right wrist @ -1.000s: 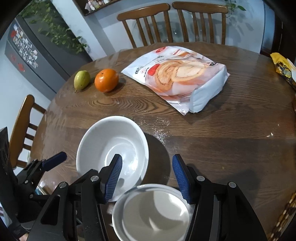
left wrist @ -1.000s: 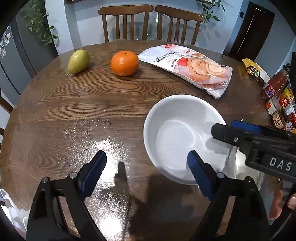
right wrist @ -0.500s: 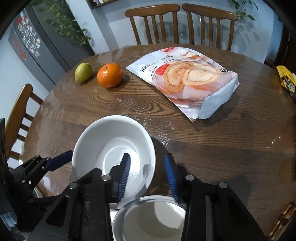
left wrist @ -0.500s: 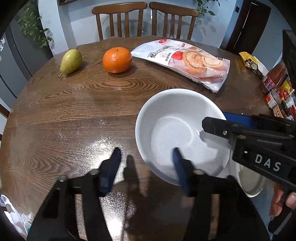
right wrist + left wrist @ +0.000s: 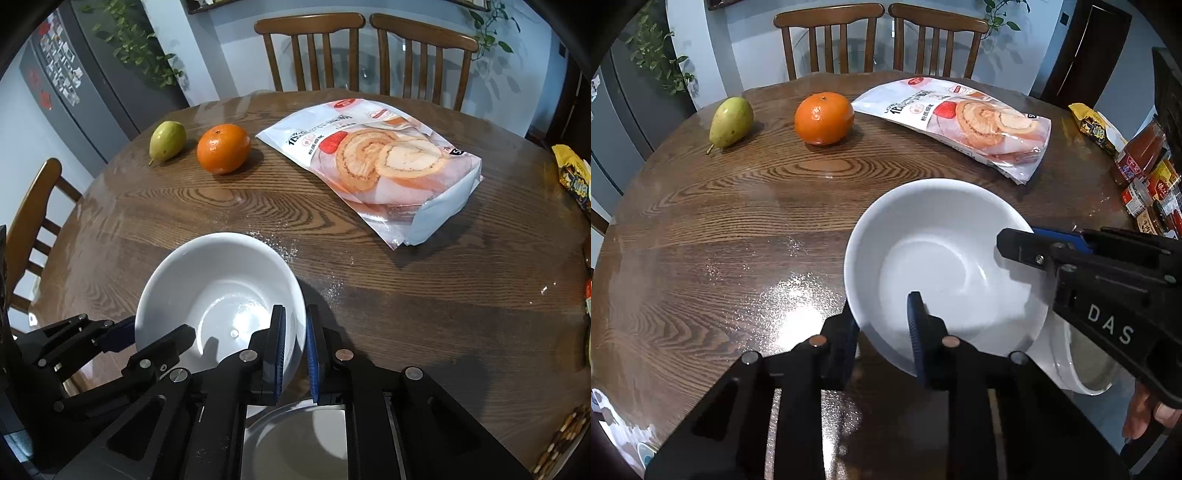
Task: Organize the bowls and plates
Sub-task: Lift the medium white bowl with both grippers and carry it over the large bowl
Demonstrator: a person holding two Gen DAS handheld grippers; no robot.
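Round wooden bench, two chairs behind it. Snack bag lies at the back, big white bowl up front. My left claw has just been closing and now pinches its near rim; my right claw clamps the opposite rim. Orange and pear sit far left.

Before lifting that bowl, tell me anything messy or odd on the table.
Fine white specks, like spilled powder or crumbs, are scattered on the table beside the white bowl. The snack bag lies flat, its near end apparently open. Nothing looks broken.
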